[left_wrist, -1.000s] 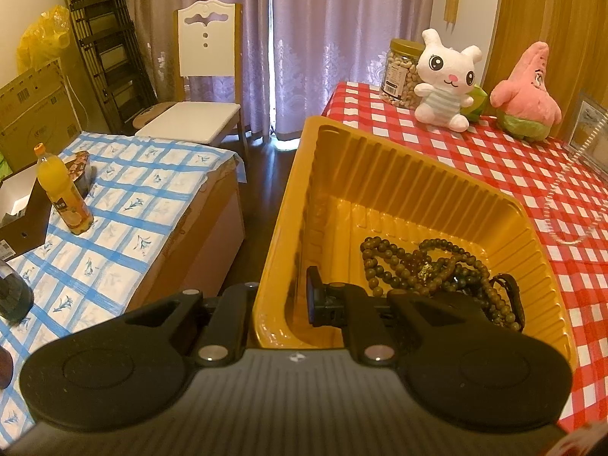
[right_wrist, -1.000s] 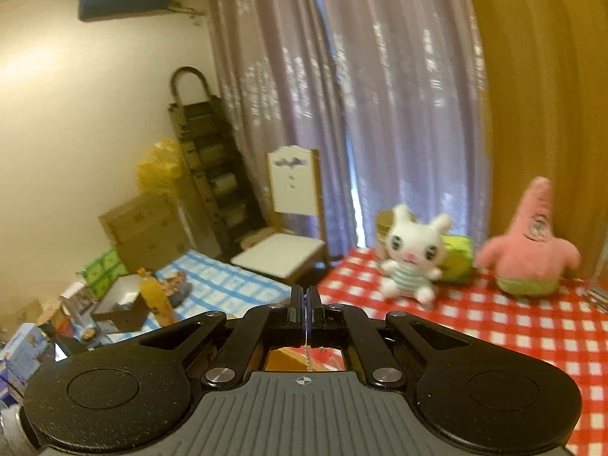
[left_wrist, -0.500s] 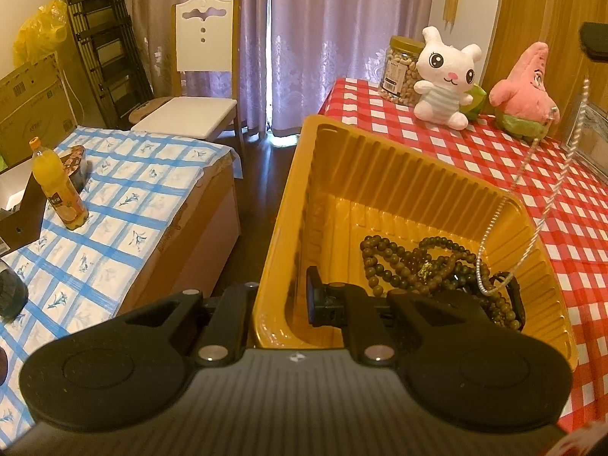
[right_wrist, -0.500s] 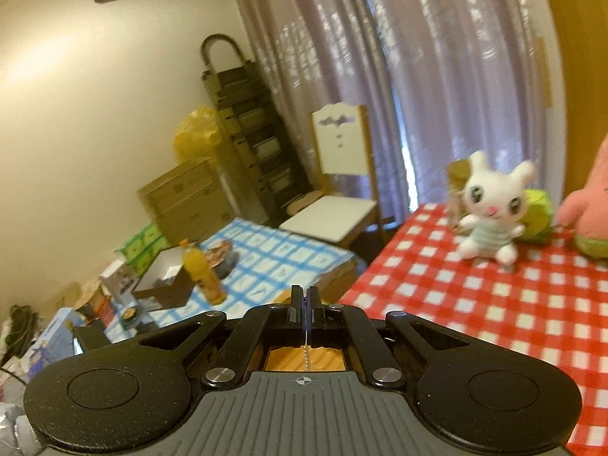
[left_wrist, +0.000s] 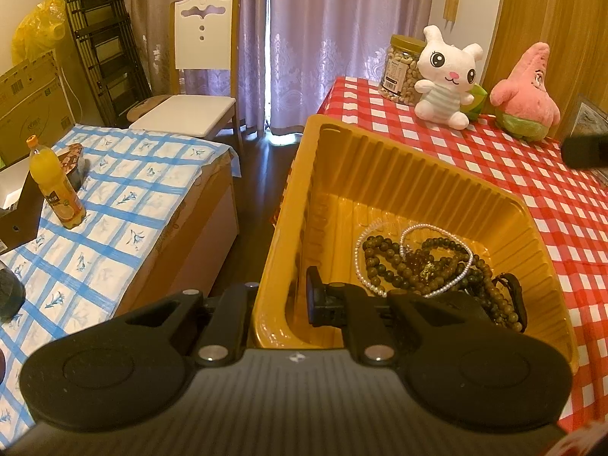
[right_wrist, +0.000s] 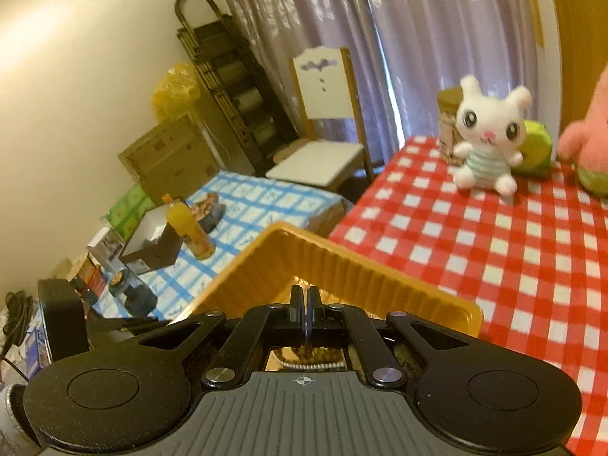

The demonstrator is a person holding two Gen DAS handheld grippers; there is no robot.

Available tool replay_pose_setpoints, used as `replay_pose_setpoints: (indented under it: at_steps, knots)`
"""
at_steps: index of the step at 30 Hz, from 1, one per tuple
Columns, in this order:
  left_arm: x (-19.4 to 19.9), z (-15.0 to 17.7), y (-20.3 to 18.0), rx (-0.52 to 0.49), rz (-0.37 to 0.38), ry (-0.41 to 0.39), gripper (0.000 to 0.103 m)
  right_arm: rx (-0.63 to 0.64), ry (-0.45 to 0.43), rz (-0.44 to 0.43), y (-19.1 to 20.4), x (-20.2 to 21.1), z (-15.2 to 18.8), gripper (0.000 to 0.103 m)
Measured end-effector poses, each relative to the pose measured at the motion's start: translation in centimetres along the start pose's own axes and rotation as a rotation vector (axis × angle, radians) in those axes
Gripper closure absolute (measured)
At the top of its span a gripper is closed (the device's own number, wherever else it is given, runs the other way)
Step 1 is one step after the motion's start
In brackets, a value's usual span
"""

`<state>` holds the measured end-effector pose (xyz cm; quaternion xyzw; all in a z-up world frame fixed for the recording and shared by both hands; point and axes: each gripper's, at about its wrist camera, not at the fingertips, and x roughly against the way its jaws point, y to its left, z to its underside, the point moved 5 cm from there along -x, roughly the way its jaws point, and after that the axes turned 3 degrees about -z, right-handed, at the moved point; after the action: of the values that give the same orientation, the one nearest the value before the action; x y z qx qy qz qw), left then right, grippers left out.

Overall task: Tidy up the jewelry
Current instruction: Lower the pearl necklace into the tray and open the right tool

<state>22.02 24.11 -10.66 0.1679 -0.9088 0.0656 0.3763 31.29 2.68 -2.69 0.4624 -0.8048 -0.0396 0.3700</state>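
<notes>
A yellow ribbed tray [left_wrist: 380,174] stands at the corner of the red checked table. My left gripper [left_wrist: 279,300] is shut on its near left wall, one finger inside and one outside. In the tray lie dark bead strings [left_wrist: 383,262], with a white pearl necklace [left_wrist: 356,258] looped over them. My right gripper [right_wrist: 306,296] hangs over the tray [right_wrist: 342,266] with its pads pressed together on a thin pale strand. Pearls [right_wrist: 311,363] show just beneath it. The left wrist view catches only a dark tip of the right gripper [left_wrist: 585,152] at the right edge.
At the back of the red checked table [left_wrist: 551,205] sit a white rabbit plush [left_wrist: 446,76], a pink star plush [left_wrist: 524,91] and a jar of nuts [left_wrist: 399,64]. To the left are a low table under blue cloth [left_wrist: 125,197], an orange bottle [left_wrist: 57,190] and a chair [left_wrist: 197,87].
My right gripper has come down toward the tray. The pearl necklace, hanging over the tray half a second ago, now lies mostly coiled on the dark beads. The left gripper kept still.
</notes>
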Motion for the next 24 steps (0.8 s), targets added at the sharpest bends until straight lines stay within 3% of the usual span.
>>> replay_pose_setpoints:
  at_steps: [19, 21, 23, 24]
  knots:
    - [-0.2, 0.0, 0.3, 0.001, -0.004, 0.003, 0.093, -0.058, 0.119, 0.122, -2.6, -1.3, 3.9, 0.100]
    - [-0.3, 0.1, 0.4, 0.000, -0.004, 0.005, 0.093, -0.066, 0.129, 0.137, -2.7, -1.4, 4.4, 0.093]
    - [-0.4, 0.2, 0.5, 0.001, -0.006, 0.006, 0.093, -0.077, 0.129, 0.152, -2.9, -1.2, 4.8, 0.064]
    - [-0.4, 0.2, 0.5, 0.000, -0.007, 0.007, 0.093, -0.085, 0.121, 0.161, -2.9, -1.0, 5.0, 0.057]
